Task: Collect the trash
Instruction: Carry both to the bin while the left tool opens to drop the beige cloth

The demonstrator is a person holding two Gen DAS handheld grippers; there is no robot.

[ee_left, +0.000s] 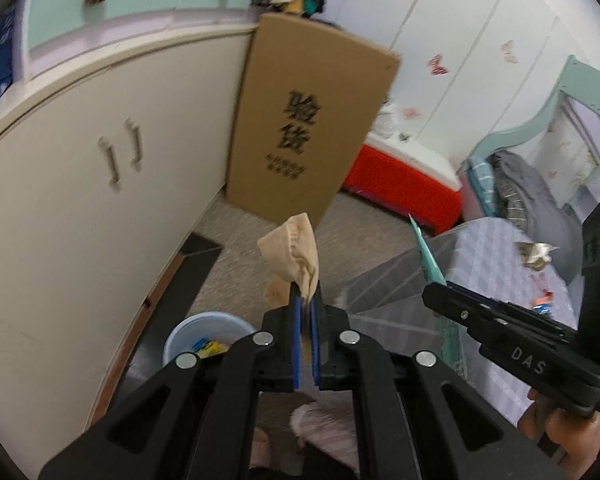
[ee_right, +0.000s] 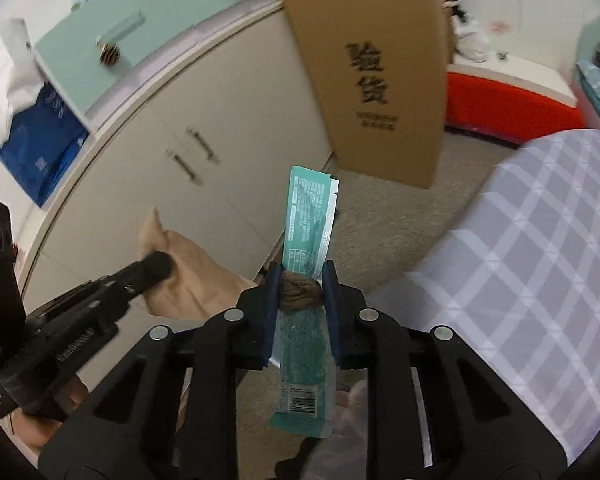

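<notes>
Tall cardboard box (ee_left: 308, 120) leaning on cream cabinet (ee_left: 80, 200) at twelve o'clock; checked bedspread (ee_right: 540, 260) at three. Blue bin (ee_left: 204, 336) at seven, partly hidden behind left gripper (ee_left: 306, 292), clamped nearly shut on beige crumpled tissue (ee_left: 296, 252). Right gripper (ee_right: 302, 276) pinching teal wrapper (ee_right: 310, 220), narrow. Brown lump between pads indistinct.

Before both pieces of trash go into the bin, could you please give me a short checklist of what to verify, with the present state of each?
1. Left gripper clamped on the beige crumpled paper: ok.
2. Right gripper gripping the teal wrapper: ok.
3. Light blue bin in sight, mouth open: ok.
4. Room in the bin: ok, only a few pieces visible.
5. Left gripper above the bin's mouth: not ok, the bin sits to the lower left.
6. Wrapper's hold secure: cannot tell, a long end hangs free.
</notes>
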